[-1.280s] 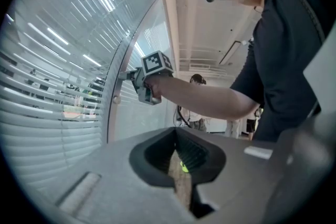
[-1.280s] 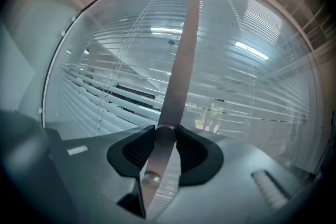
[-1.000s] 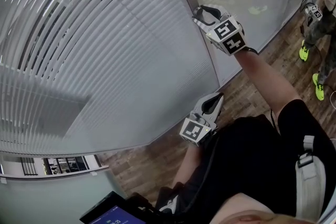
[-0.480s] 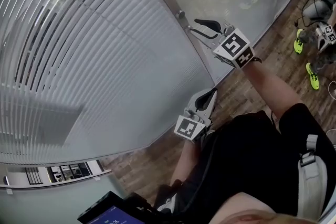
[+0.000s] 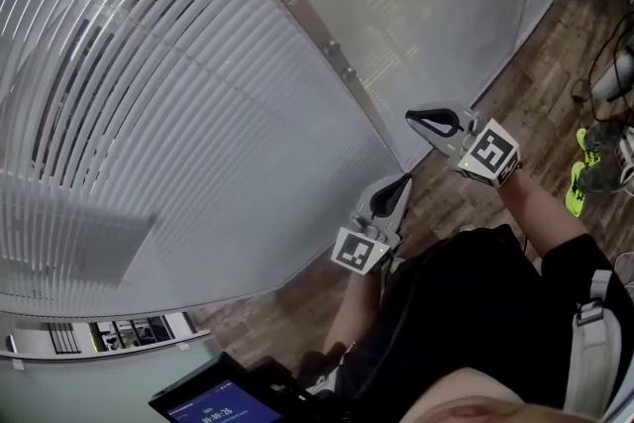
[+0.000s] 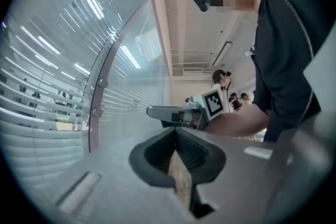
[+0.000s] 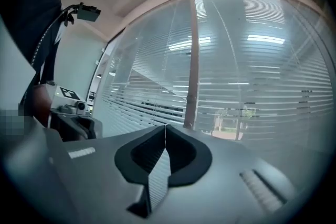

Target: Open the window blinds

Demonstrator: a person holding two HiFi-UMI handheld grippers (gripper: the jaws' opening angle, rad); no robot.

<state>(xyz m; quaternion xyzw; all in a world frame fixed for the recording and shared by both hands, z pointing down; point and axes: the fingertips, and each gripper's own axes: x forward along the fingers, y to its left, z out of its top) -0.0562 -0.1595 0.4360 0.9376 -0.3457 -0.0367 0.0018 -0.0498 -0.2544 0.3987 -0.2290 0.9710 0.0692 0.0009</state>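
- Person's black shirt (image 5: 475,312) fills the bottom of the head view; a dark device with a lit blue screen (image 5: 210,403) is at the lower edge.
- Left gripper (image 5: 403,181) is low, close to the body, and points level at the glass. Jaws clenched, tips meeting, nothing between them.
- Right gripper (image 5: 410,117) is just beyond and right of the left one, held level and short of the glass. Its jaws have just been closing and are now clenched with nothing seen between them. Its own view shows the tips (image 7: 166,126) pressed together.
- No surface here. A wood-plank floor (image 5: 540,84) runs along the foot of the glass wall, with neon-yellow shoes (image 5: 584,175) at the far right.
- Room: an office interior with a pale ceiling and strip lights. More people stand far back in the left gripper view.
- Glass wall (image 5: 446,5) is split by a metal post (image 5: 319,33) with round bolts.
- Window blinds (image 5: 149,114) hang behind the pane left of the post, ahead of both grippers and touching neither.
- The slats' long axis runs level, side to side, stacked down to the floor line. Lower slats look nearly flat shut; upper-left ones show dark gaps.
- Daylight and greenery show through the slat gaps in the right gripper view.
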